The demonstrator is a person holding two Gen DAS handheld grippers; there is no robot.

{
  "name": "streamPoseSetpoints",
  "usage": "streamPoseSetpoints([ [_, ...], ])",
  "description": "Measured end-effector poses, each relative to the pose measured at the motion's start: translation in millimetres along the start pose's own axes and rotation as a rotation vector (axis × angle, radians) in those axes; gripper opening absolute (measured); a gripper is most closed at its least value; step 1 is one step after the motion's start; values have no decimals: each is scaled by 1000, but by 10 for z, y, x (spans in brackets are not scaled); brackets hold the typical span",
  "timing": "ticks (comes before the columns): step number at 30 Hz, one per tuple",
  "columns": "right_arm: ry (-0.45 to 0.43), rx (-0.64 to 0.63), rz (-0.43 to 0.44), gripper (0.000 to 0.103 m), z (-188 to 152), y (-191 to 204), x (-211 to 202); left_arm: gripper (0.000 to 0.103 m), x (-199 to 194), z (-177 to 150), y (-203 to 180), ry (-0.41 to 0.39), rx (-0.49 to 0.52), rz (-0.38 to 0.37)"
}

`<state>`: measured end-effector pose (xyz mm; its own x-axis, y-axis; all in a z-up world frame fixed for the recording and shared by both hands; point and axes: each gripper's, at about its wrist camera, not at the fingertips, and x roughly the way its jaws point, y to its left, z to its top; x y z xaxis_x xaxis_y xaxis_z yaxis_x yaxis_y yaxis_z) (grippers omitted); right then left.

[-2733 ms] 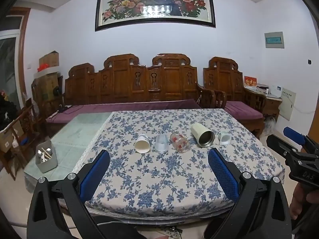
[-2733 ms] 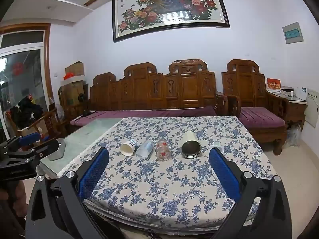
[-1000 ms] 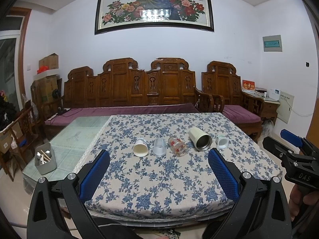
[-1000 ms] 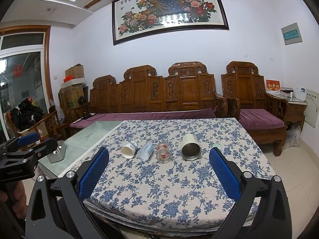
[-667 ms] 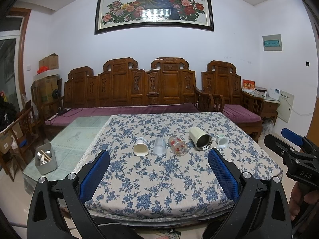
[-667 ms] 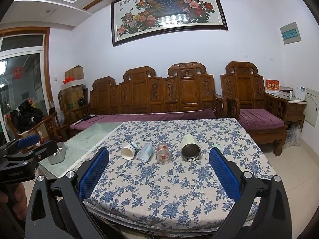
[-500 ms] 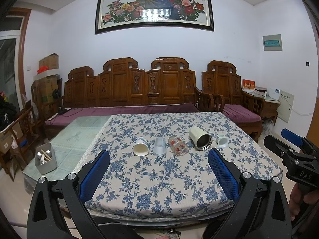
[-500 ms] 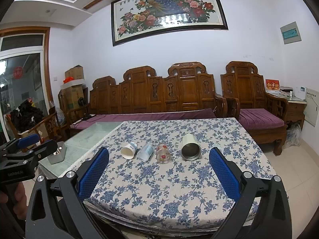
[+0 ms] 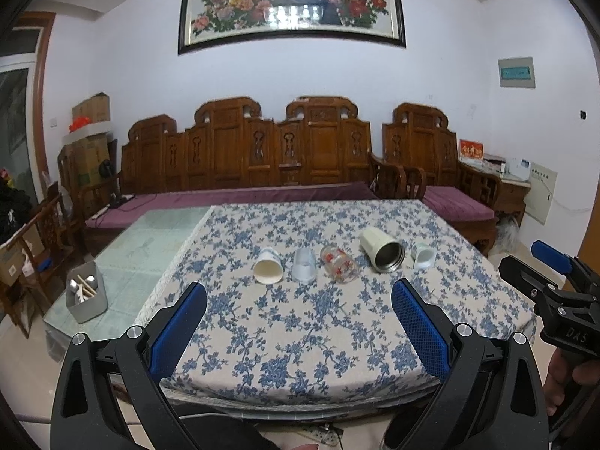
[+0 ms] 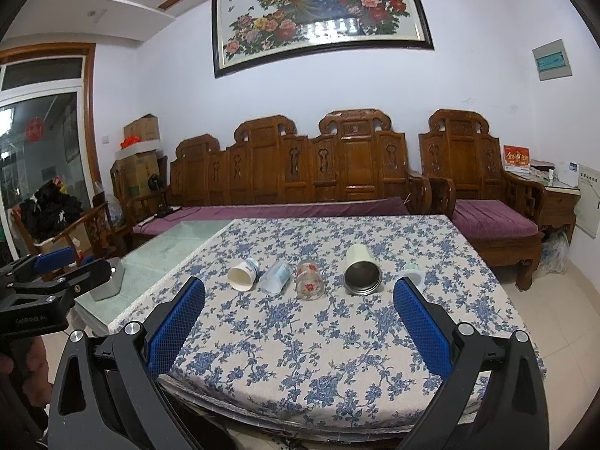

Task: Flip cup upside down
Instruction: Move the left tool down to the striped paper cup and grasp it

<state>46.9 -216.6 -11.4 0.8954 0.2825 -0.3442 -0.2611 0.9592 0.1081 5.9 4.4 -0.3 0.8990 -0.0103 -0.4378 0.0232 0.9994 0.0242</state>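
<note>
Several cups lie on their sides in a row on the floral tablecloth (image 9: 300, 322): a white paper cup (image 9: 267, 270), a clear plastic cup (image 9: 304, 264), a glass with red flowers (image 9: 338, 263), a cream steel-lined tumbler (image 9: 381, 249) and a small pale cup (image 9: 423, 256). The same row shows in the right wrist view: paper cup (image 10: 243, 273), clear cup (image 10: 276, 277), flowered glass (image 10: 309, 279), tumbler (image 10: 362, 270), small cup (image 10: 411, 269). My left gripper (image 9: 298, 318) and right gripper (image 10: 298, 318) are both open and empty, well short of the cups, near the table's front edge.
A grey box with utensils (image 9: 85, 294) sits on the bare glass part of the table at left. A carved wooden sofa (image 9: 262, 157) stands behind the table. The right gripper shows at the left view's right edge (image 9: 555, 292); the left gripper shows at the right view's left edge (image 10: 45, 281).
Both views have shifted slightly since 2.7 s ago, backing a little from the table. In the last second almost nothing has moved. Both grippers stay open.
</note>
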Motion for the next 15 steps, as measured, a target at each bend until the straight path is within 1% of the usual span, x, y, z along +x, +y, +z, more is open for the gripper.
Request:
streamPoseSetpoints([
  [5,54,-7,29,101,-11,-24,308,95,244,-15,39,46,16,5],
  [8,99,-6,76,98,-21,-49,560,95,447,-3,70,76,39,26],
  [10,124,-7,89,97,-36,-56,736,95,552,-13,88,89,40,29],
  [15,199,-32,110,90,-105,-55,1254,95,924,-21,135,147,55,39],
])
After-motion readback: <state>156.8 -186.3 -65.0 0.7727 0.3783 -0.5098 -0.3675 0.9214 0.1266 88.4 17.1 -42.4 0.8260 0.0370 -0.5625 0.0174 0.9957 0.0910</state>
